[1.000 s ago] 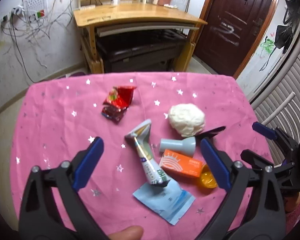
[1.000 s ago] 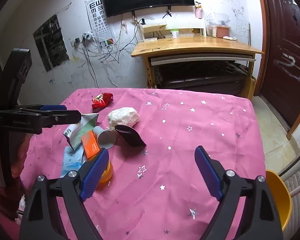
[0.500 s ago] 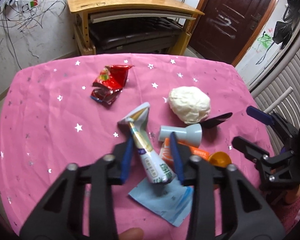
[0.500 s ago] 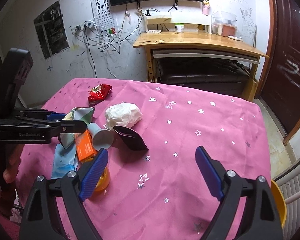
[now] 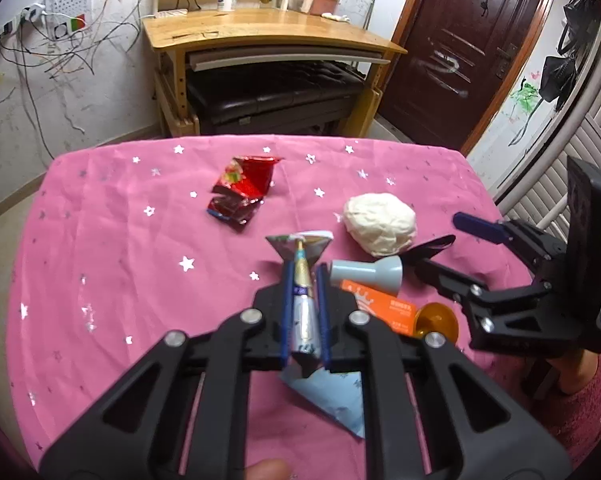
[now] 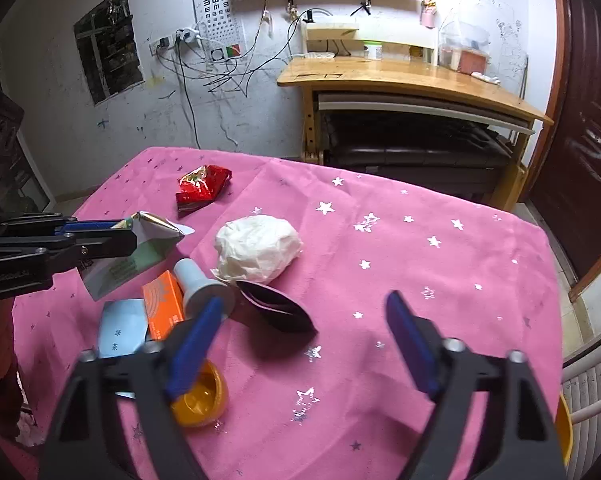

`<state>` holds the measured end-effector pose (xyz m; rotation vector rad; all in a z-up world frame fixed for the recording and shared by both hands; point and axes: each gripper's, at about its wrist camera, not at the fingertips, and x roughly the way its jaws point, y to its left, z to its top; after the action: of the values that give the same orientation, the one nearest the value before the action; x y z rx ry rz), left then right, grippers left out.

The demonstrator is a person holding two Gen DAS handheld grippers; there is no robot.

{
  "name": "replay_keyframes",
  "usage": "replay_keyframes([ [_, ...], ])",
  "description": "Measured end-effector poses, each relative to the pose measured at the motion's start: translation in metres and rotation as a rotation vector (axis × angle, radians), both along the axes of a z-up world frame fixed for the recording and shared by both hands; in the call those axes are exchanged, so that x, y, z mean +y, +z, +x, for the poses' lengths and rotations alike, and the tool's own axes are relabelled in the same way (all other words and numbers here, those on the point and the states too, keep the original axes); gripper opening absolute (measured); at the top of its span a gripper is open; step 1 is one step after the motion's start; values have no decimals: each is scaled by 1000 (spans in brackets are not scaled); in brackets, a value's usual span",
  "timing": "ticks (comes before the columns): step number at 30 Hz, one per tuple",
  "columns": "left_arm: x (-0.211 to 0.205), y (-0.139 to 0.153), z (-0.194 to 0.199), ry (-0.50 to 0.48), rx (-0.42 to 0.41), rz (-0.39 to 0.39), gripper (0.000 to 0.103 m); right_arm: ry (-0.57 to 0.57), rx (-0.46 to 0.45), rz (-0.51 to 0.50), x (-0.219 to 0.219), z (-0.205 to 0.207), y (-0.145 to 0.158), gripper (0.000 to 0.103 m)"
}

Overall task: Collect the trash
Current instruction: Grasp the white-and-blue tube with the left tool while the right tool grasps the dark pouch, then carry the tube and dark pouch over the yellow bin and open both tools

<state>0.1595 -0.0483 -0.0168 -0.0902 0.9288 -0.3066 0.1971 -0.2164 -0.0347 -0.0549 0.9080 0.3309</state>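
Trash lies on a pink starred tablecloth (image 5: 120,260). My left gripper (image 5: 304,276) is shut on a flattened silver-green carton (image 5: 300,248), seen from the side as carton (image 6: 140,256) in the left gripper (image 6: 128,236). My right gripper (image 6: 304,302) is closing, its pads apart on either side of a dark purple wrapper (image 6: 276,308) without touching it. Around them lie a white paper ball (image 6: 258,250), a pale blue cup (image 6: 200,284), an orange box (image 6: 164,300), an orange lid (image 6: 198,398), a light blue sachet (image 6: 120,330) and a red wrapper (image 6: 200,188).
A wooden desk (image 6: 400,76) with a dark bench under it stands beyond the table's far edge. A brown door (image 5: 460,48) is at the far right. A yellow bin (image 6: 564,428) shows at the table's right edge, beside a white radiator (image 6: 592,380).
My left gripper has gone from wide open to shut on the carton. My right gripper has moved in towards the dark wrapper, and its jaws have narrowed.
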Motion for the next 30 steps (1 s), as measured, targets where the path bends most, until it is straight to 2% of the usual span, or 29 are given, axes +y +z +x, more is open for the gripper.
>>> replay_keyframes([
  [1, 1, 1, -1, 1, -1, 0, 10, -1, -1, -4, 1, 0, 0, 51],
  [2, 2, 1, -1, 5, -2, -1, 10, 0, 1, -8, 2, 0, -1, 42],
  [5, 6, 2, -2, 15, 1, -3, 10, 21, 10, -22, 6, 0, -4, 25],
  [14, 12, 7, -6, 39, -14, -3, 10, 25, -10, -39, 7, -11, 3, 17],
  [30, -6, 33, -24, 20, -77, 16, 10, -52, -85, 39, -25, -41, 30, 16],
])
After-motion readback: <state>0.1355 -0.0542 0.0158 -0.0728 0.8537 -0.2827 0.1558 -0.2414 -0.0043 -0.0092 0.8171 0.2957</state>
